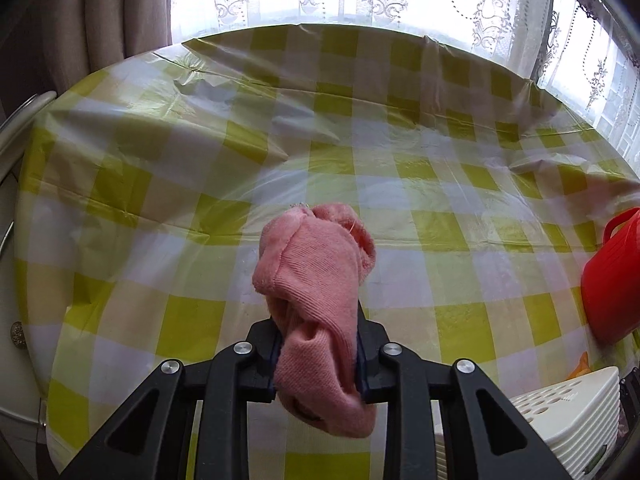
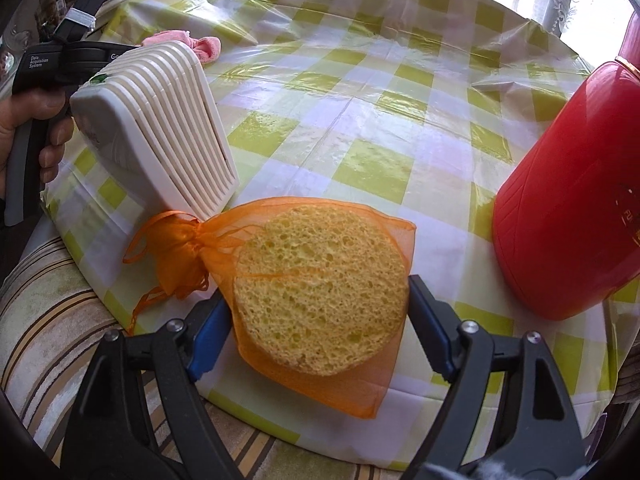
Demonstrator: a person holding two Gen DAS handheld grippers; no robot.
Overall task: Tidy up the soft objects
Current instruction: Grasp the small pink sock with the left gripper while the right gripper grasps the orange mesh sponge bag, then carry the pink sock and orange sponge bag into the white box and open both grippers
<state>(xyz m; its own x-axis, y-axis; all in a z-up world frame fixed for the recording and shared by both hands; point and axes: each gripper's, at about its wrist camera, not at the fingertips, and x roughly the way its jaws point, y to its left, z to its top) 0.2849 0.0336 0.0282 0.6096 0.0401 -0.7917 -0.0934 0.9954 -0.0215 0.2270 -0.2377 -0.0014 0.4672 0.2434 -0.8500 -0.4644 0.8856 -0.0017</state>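
A pink sock [image 1: 316, 272] is pinched between the pads of my left gripper [image 1: 319, 340], which is shut on it above the checked tablecloth [image 1: 400, 168]. The sock bunches up ahead of the fingers and hangs a little below them. In the right wrist view a round yellow sponge [image 2: 320, 288] sits inside an orange mesh bag [image 2: 188, 248] at the table's near edge. My right gripper [image 2: 318, 296] is shut on it, with a blue pad against each side. Pink fabric [image 2: 204, 46] shows behind the white basket.
A white slatted basket [image 2: 160, 128] stands at the left, also seen as the white basket [image 1: 572, 412] at the lower right. A red plastic container [image 2: 568, 208] stands at the right. A hand [image 2: 28, 128] holds the other gripper's handle. A striped cushion [image 2: 48, 320] lies below the table edge.
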